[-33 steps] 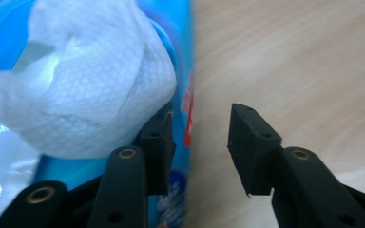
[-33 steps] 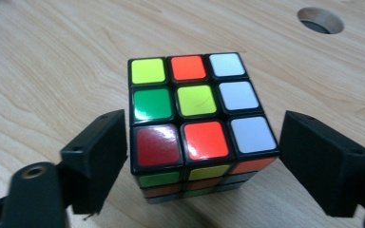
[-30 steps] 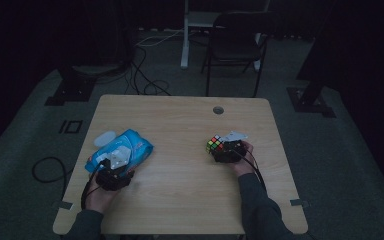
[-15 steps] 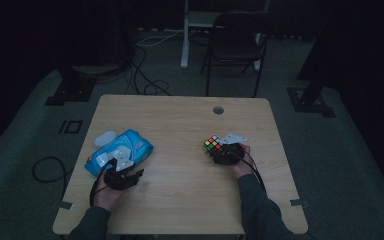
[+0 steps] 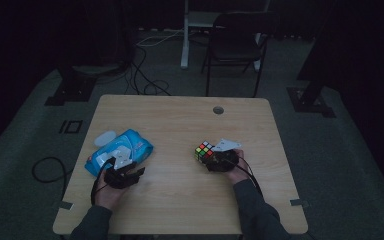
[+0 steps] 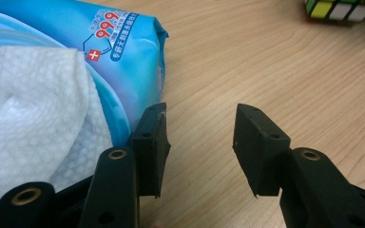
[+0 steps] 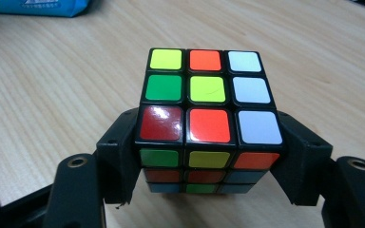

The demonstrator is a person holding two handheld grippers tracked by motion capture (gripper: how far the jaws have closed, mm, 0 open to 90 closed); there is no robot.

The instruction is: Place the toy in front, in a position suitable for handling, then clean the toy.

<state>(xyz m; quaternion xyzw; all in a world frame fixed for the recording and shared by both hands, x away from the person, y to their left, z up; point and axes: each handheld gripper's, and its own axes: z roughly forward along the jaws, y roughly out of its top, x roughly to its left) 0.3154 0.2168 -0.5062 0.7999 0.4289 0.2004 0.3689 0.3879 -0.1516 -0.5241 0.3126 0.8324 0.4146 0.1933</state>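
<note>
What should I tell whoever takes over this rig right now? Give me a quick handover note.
Left gripper: jaws have just been opening, nothing between them; it sits beside the blue wipes pack, a white wipe sticking out of it.
Right gripper: jaws have just closed and are clamped on the puzzle cube.
Places: pack on the table's left side, cube on the right side.
Done: cube gripped.
Left: probably carrying or turning the cube; the wipe is not pulled free.

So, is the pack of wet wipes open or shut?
Open: a white wipe sticks out of the blue wipes pack, and its lid flap stands raised.
</note>
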